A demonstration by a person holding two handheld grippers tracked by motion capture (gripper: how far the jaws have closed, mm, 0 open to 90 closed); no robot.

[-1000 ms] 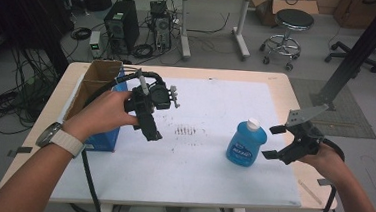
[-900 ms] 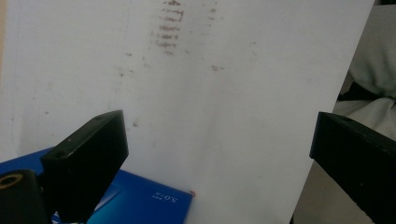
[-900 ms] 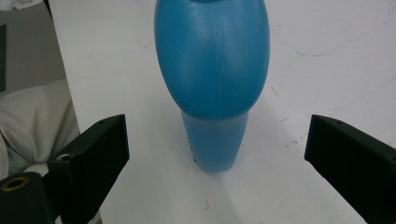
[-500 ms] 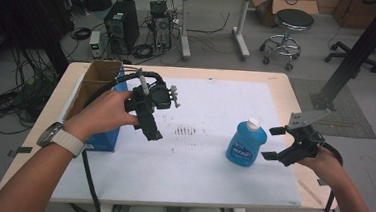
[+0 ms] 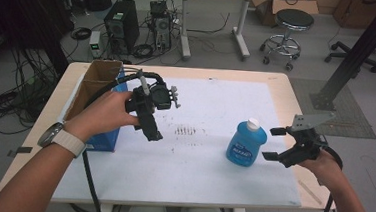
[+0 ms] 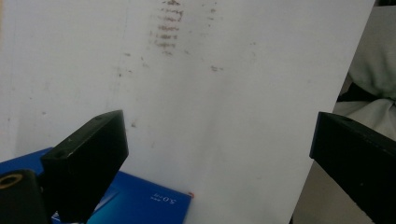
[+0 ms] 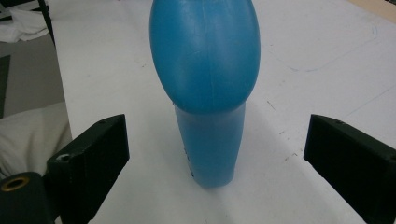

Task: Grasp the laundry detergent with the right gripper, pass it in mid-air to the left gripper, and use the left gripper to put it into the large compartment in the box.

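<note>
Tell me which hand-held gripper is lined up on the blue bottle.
The right hand-held gripper: its open jaws face the blue bottle, centred between them in its own view. The left hand-held gripper, also open, hangs over the white sheet beside the blue box.

Table (image 5: 277, 87) carries a sheet (image 5: 197, 157) over most of its top. Bottle (image 5: 246, 142) stands upright on the sheet, toward 3 o'clock from centre. Right gripper (image 5: 272, 143) sits just beside the bottle at its 3 o'clock, not touching. Box (image 5: 100, 82) at the table's 9 o'clock edge. Left gripper (image 5: 153, 133) held above the sheet, just at the box's 3 o'clock.
</note>
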